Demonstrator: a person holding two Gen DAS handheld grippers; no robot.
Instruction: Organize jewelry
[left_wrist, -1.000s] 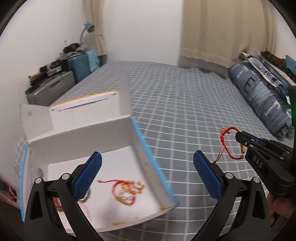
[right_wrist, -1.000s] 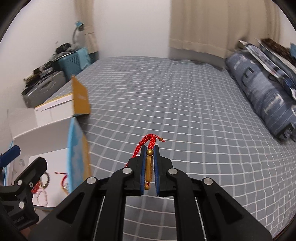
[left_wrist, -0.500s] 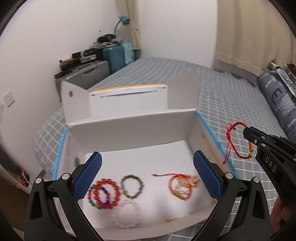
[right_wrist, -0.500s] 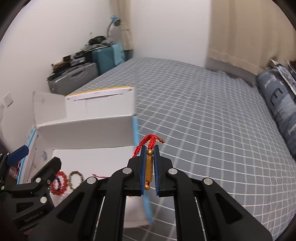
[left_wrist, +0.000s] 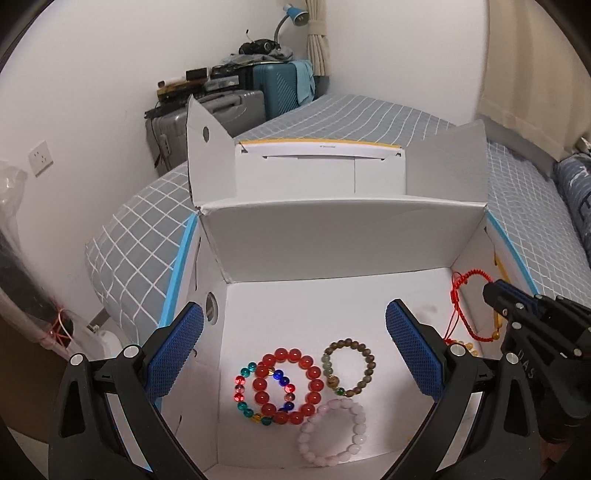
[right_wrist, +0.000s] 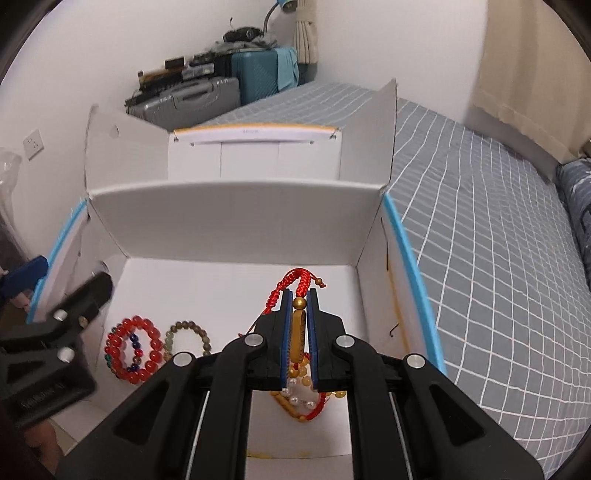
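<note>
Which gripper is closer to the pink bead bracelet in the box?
Left. The left gripper hangs open right above the pink bead bracelet; the right gripper, gripping a red cord bracelet, is off to its side.

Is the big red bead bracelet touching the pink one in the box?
Touching. In the left wrist view the red bead bracelet meets the pink bead bracelet at its lower right beads, with no white box floor showing between them.
</note>
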